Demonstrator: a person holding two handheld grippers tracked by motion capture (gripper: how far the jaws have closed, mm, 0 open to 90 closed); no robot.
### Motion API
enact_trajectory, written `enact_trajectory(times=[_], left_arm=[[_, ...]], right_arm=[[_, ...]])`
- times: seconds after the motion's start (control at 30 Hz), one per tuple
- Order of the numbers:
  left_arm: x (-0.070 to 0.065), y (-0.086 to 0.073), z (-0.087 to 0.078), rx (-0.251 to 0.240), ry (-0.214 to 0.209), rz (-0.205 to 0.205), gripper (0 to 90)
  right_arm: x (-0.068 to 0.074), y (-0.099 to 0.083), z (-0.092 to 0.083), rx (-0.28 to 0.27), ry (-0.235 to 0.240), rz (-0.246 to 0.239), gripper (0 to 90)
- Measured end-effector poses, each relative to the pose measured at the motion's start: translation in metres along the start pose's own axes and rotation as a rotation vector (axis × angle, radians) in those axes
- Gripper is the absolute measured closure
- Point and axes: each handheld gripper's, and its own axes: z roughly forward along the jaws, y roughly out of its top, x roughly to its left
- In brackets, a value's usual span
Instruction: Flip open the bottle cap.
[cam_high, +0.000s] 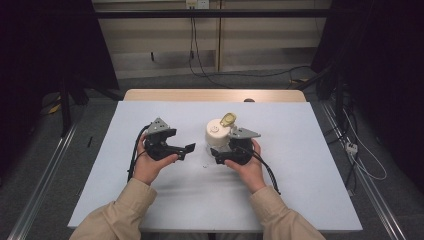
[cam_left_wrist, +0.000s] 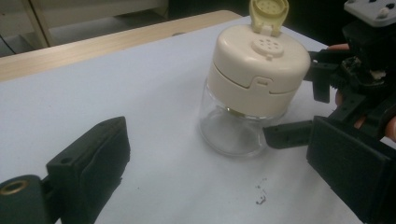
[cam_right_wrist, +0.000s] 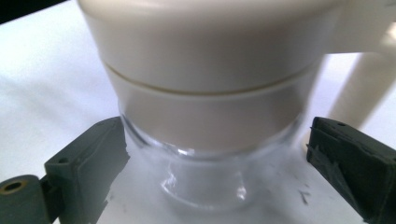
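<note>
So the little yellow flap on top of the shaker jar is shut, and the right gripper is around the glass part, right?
Not quite. The yellow flap is flipped open, standing up above the holes in the cream lid, as the left gripper view shows. The rest holds: the right gripper has a jaw on each side of the jar.

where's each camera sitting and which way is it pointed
High view: above the person's side, looking forward and down at the white table; forearms, hands, left gripper, right gripper.
Left gripper view: rides that gripper, facing the clear glass shaker jar with cream lid; own black fingers.
Right gripper view: low, close, jar between its fingers.
All share the jar.
</note>
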Motion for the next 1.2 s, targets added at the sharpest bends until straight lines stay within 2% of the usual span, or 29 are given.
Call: enact_trajectory(times=[0.1,0.27,0.4,0.57,0.7,0.9,1.2], left_arm=[[0.0,-0.004,-0.001,0.002,-0.005,-0.021,5.8],[0.005,-0.012,-0.007,0.006,-0.002,-0.027,5.8],[0.009,-0.019,-0.012,0.008,0.001,-0.047,5.8],[0.013,-0.029,-0.019,0.013,0.006,-0.059,5.7],[0.015,-0.036,-0.023,0.01,0.013,-0.066,5.7],[0.015,-0.041,-0.031,0.011,0.014,-0.059,5.7],[0.016,-0.054,-0.043,0.022,0.01,-0.048,5.7]], right_arm=[[-0.003,-0.003,-0.009,-0.012,-0.003,-0.002,5.2],[-0.008,-0.008,-0.021,-0.029,0.001,0.006,5.4],[-0.012,-0.01,-0.031,-0.034,-0.011,-0.018,5.3],[-0.018,-0.014,-0.044,-0.061,-0.003,-0.007,5.5],[-0.021,-0.02,-0.055,-0.062,-0.003,-0.012,5.5],[-0.026,-0.03,-0.07,-0.067,-0.009,-0.03,6.3],[-0.034,-0.042,-0.092,-0.071,-0.001,-0.021,6.7]])
